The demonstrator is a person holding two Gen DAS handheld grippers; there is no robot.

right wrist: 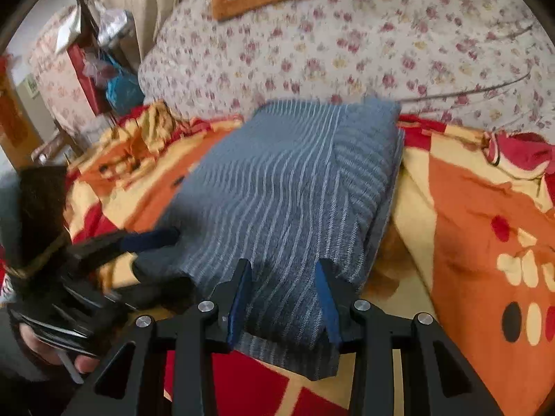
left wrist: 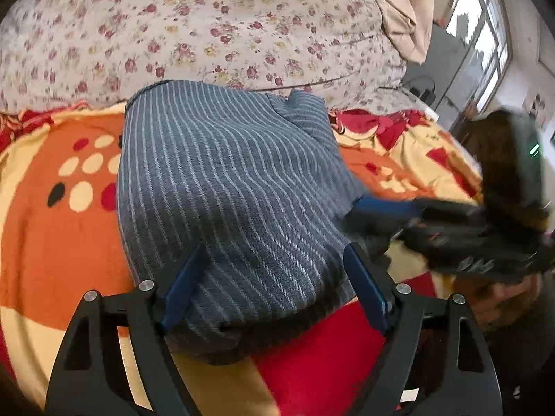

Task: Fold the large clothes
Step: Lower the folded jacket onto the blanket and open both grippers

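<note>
Folded blue striped garment (left wrist: 225,187) lies on an orange, red and cream blanket (left wrist: 52,242), a gripper at each near corner.

At the left, the left gripper (left wrist: 274,277) stands released, its blue pads wide on either side of the garment's near edge without pressing it. Bare blanket stretches away to the left. The garment's far edge ends just short of the floral quilt (left wrist: 208,27). At the right, the right gripper (right wrist: 282,294) straddles the near edge; whether its pads (right wrist: 326,298) pinch the cloth I cannot tell. More blanket lies open beyond. Motion blur smears each gripper in the other's view; the hands are mostly cut off.
</note>
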